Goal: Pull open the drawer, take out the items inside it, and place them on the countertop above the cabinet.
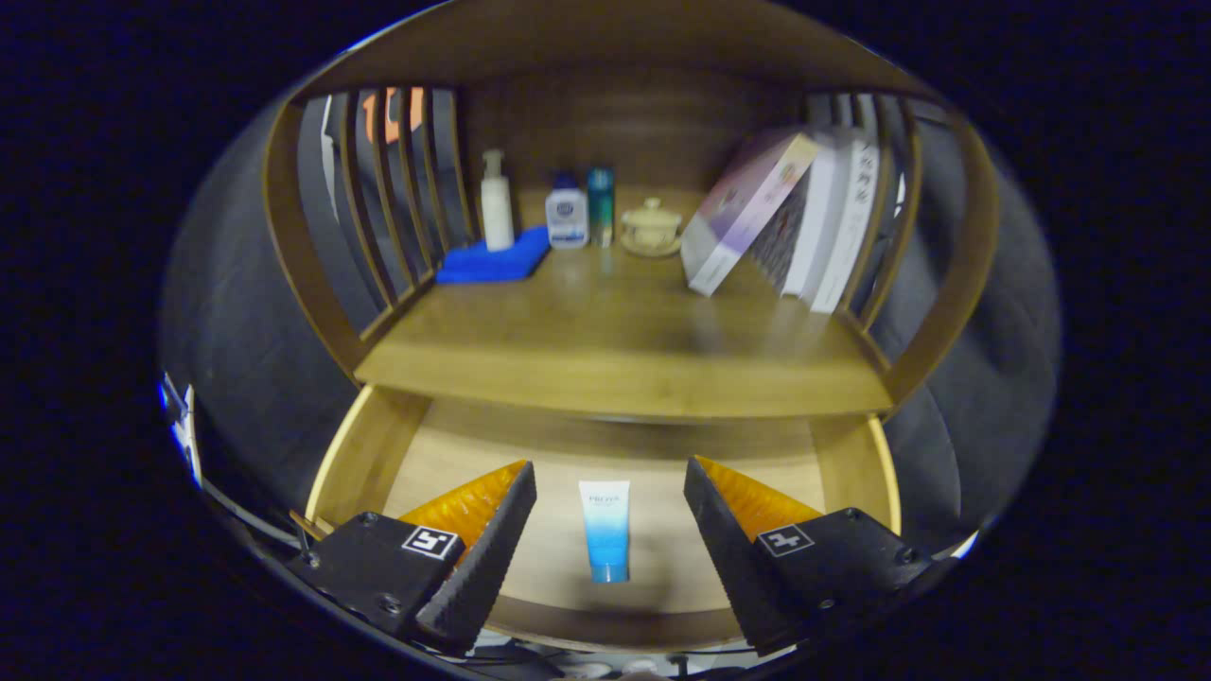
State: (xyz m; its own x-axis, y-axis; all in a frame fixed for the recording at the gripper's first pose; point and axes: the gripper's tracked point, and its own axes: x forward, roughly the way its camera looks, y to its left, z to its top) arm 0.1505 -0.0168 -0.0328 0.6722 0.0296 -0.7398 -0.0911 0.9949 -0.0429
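tube: blue-and-white squeeze tube (pixel 605 530) lying flat on the drawer floor, cap toward me, in line with the gap between my fingers, untouched
drawer: drawer (pixel 364 454) already pulled open, the tube the one item I can see inside; back part hidden under the countertop
my gripper: gripper (pixel 610 539) spread wide, holding nothing, hovering above the tube
countertop: countertop (pixel 615 350) front bare, room to set things down
back of shelf: pump bottle (pixel 497 200), blue cloth (pixel 495 259), small bottle (pixel 567 216), teal can (pixel 601 206), lidded cup (pixel 651 225), leaning books (pixel 785 218)
progress: opening done; grasp, lift, place left
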